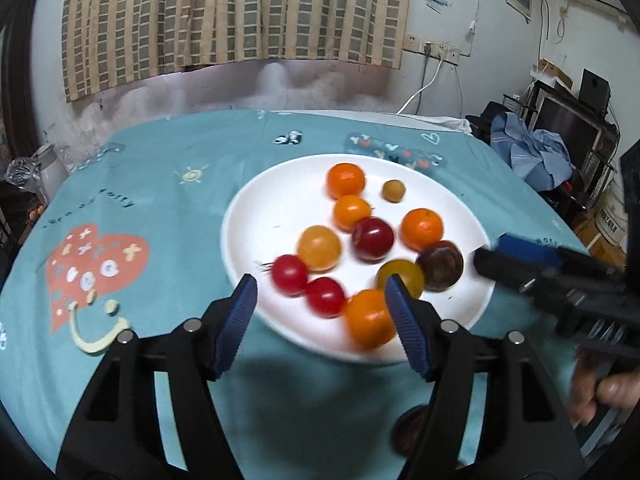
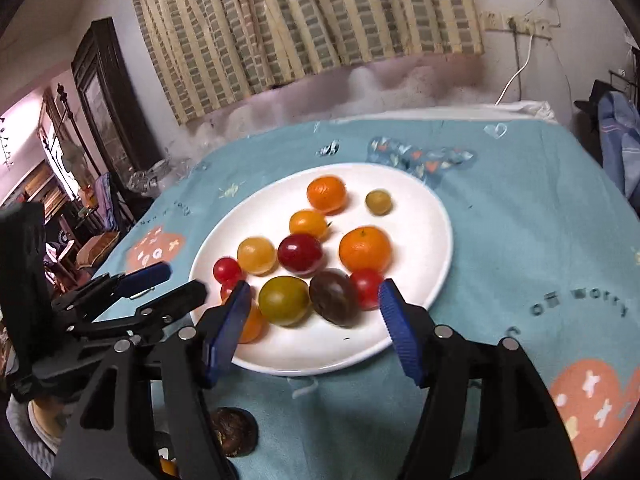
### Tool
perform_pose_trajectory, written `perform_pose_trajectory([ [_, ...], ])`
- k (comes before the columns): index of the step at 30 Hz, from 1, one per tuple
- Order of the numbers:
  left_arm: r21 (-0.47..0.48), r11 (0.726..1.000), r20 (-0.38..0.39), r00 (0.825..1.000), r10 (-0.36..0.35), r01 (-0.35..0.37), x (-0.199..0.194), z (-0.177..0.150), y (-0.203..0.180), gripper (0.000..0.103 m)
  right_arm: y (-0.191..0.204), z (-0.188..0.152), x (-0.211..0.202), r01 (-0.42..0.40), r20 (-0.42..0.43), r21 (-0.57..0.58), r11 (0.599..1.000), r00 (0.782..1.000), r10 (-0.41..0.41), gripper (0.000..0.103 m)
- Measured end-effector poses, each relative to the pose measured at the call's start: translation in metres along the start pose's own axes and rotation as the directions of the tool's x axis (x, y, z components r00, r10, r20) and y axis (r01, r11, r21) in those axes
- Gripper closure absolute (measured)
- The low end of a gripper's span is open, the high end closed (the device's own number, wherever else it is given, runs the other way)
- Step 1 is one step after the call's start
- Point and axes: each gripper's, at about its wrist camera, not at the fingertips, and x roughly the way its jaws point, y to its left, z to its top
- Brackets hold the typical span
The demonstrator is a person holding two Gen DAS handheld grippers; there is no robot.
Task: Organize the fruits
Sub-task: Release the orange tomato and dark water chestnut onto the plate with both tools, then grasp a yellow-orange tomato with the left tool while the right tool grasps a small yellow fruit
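— Nearest the lens? 
— Left gripper (image 1: 322,312), jaws apart, gripping nothing, above fruits (image 1: 372,238) on the white plate (image 1: 256,216); right gripper (image 2: 314,312) likewise.

— Anything unclear? 
— A dark brown fruit (image 2: 234,430) on the tablecloth (image 2: 520,220), half hidden

The plate (image 1: 248,216) lies on the tablecloth (image 1: 168,208), near the middle of the table. All the fruits (image 1: 372,238) lie in the plate, most of them close together in its near half, and one small fruit (image 1: 393,191) lies apart at the far side. One more fruit (image 2: 234,431) lies on the cloth before the plate. Behind the table hangs a curtain (image 1: 236,16).
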Motion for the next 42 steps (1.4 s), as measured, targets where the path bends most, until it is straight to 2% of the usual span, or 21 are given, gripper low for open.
perform_pose_trajectory([
  [5, -0.038, 0.999, 0.003, 1.0, -0.005, 0.005, -0.027, -0.015, 0.016, 0.035, -0.002, -0.012, -0.031, -0.049, 0.013, 0.047, 0.998, 0.999, 0.048, 0.035],
  [12, 0.065, 0.998, -0.019, 1.0, 0.007, -0.005, -0.061, -0.071, -0.009, 0.031, 0.004, -0.056, -0.065, -0.06, 0.005, 0.056, 0.997, 0.998, 0.06, 0.033],
  [14, 0.1, 0.995, -0.013, 1.0, 0.01, -0.009, -0.067, -0.079, -0.017, 0.028, 0.005, -0.064, -0.071, -0.058, 0.008, 0.065, 0.996, 0.998, 0.058, 0.028],
  [16, 0.119, 0.992, 0.004, 0.999, 0.035, -0.035, -0.071, -0.083, -0.021, 0.017, 0.006, -0.07, -0.074, -0.067, 0.003, 0.069, 0.995, 0.998, 0.067, 0.021],
  [18, 0.107, 0.993, 0.01, 0.999, 0.044, -0.044, -0.075, -0.084, -0.018, 0.017, 0.008, -0.073, -0.077, -0.068, 0.001, 0.058, 0.996, 0.998, 0.068, 0.02],
  [22, 0.078, 0.997, -0.003, 1.0, 0.002, -0.002, -0.091, -0.098, -0.014, 0.017, 0.013, -0.073, -0.075, -0.07, -0.016, 0.04, 0.997, 0.997, 0.071, 0.02],
  [30, 0.21, 0.975, -0.028, 0.997, -0.067, 0.072, -0.107, -0.127, -0.043, 0.016, 0.012, -0.074, -0.071, -0.063, -0.034, 0.043, 0.997, 0.997, 0.064, 0.02],
  [33, 0.208, 0.972, -0.057, 0.993, -0.1, 0.11, -0.101, -0.128, -0.044, 0.016, 0.012, -0.073, -0.071, -0.062, -0.035, 0.043, 0.997, 0.997, 0.064, 0.02],
  [36, 0.196, 0.971, -0.096, 0.988, -0.122, 0.139, -0.091, -0.126, -0.045, 0.018, 0.012, -0.073, -0.072, -0.061, -0.034, 0.041, 0.997, 0.997, 0.062, 0.02],
  [38, 0.197, 0.969, -0.112, 0.985, -0.129, 0.15, -0.086, -0.125, -0.048, 0.024, 0.012, -0.073, -0.072, -0.063, -0.034, 0.043, 0.997, 0.997, 0.064, 0.02],
  [40, 0.2, 0.966, -0.131, 0.982, -0.137, 0.162, -0.081, -0.125, -0.05, 0.03, 0.012, -0.073, -0.071, -0.063, -0.033, 0.043, 0.997, 0.997, 0.064, 0.02],
  [42, 0.199, 0.964, -0.155, 0.977, -0.148, 0.178, -0.076, -0.126, -0.051, 0.043, 0.011, -0.073, -0.071, -0.062, -0.032, 0.043, 0.997, 0.997, 0.064, 0.02],
])
